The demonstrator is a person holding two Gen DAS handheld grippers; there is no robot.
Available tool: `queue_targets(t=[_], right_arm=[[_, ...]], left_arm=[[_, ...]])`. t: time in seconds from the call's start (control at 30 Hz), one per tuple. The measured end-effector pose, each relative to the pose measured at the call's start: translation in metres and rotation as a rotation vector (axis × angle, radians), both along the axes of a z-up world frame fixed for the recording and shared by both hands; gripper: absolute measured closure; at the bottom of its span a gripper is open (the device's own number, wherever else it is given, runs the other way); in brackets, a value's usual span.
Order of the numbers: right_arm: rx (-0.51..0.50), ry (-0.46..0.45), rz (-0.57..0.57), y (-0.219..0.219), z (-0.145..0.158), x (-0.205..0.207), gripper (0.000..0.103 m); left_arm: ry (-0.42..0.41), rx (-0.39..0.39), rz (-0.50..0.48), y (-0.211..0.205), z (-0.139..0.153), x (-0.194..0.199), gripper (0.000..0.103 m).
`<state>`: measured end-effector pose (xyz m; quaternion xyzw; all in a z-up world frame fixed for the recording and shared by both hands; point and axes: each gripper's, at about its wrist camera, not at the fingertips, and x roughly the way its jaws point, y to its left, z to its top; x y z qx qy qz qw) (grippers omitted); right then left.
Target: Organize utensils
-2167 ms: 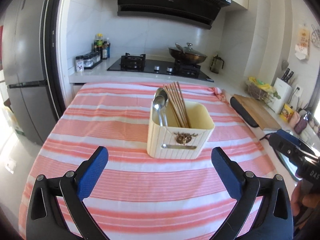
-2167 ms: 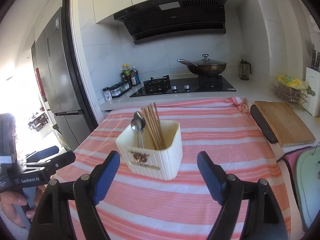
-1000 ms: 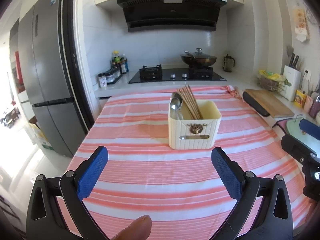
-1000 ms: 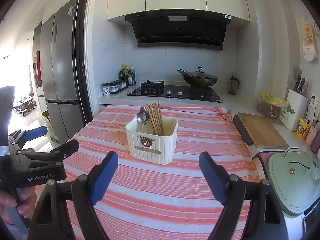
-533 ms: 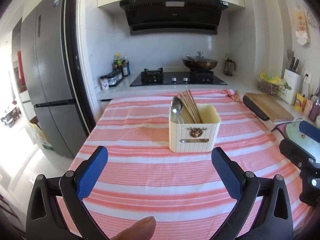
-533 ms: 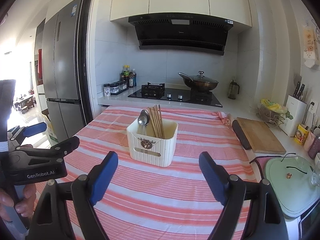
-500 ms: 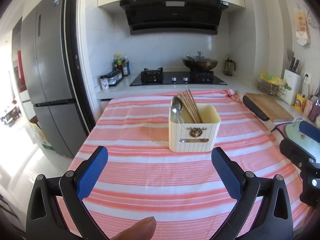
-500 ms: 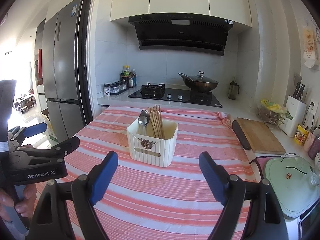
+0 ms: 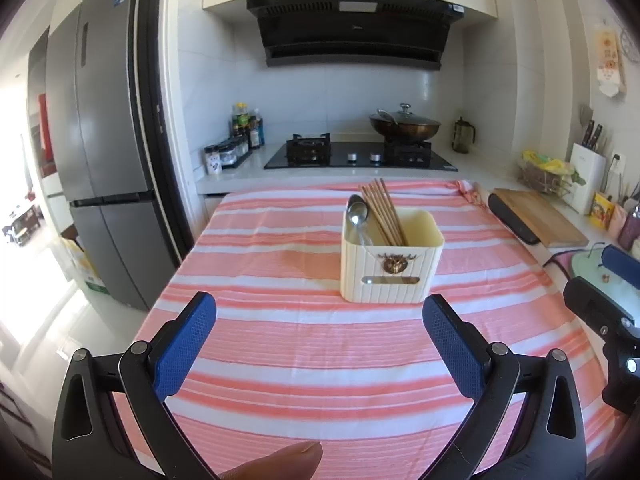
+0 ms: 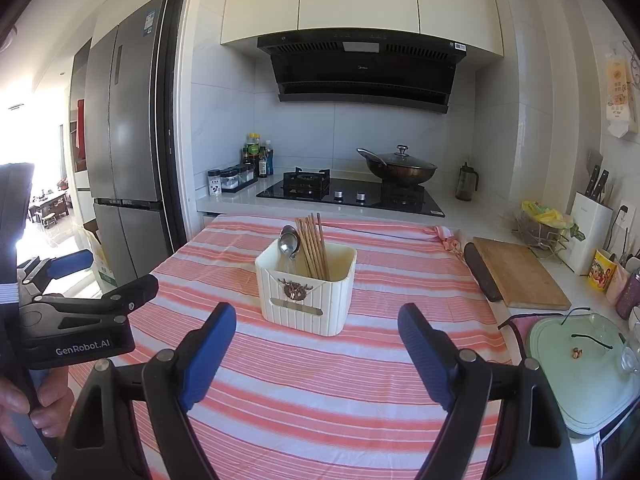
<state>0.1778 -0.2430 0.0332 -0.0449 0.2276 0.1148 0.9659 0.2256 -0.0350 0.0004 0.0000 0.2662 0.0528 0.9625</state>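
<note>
A cream utensil holder [image 9: 391, 265] stands upright on the pink striped tablecloth [image 9: 280, 352]; it also shows in the right wrist view [image 10: 306, 294]. Inside it stand a bundle of wooden chopsticks [image 9: 385, 213] and metal spoons [image 9: 357, 213], leaning left; they show too in the right wrist view as chopsticks [image 10: 313, 245] and spoons [image 10: 289, 245]. My left gripper [image 9: 320, 332] is open and empty, held back from the holder. My right gripper [image 10: 316, 340] is open and empty, also short of the holder.
A wooden cutting board [image 10: 516, 272] lies right of the table. A pale green lid [image 10: 580, 356] sits at the near right. A stove with a lidded wok [image 10: 396, 168], condiment jars [image 10: 236, 176], a knife block [image 10: 588, 224] and a grey fridge [image 10: 124, 160] ring the table.
Both grippers have pulled back and risen from the holder over the last two seconds, so it looks smaller and farther. In the last half second nothing has visibly moved.
</note>
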Motion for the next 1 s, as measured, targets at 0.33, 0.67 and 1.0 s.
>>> queue_targets(t=[0.33, 0.67, 1.0], right_arm=[[-0.006, 0.005, -0.009, 0.0001, 0.0013, -0.0001, 0.018], [-0.010, 0.006, -0.021, -0.0012, -0.0004, 0.0018, 0.018], [-0.013, 0.024, -0.030, -0.0005, -0.0064, 0.0075, 0.018]], left_arm=[[0.010, 0.009, 0.003, 0.0001, -0.0006, -0.0009, 0.000], [0.021, 0.002, 0.000, 0.0007, -0.0024, 0.0023, 0.000], [-0.003, 0.021, 0.031, 0.0003, -0.0075, 0.0027, 0.000]])
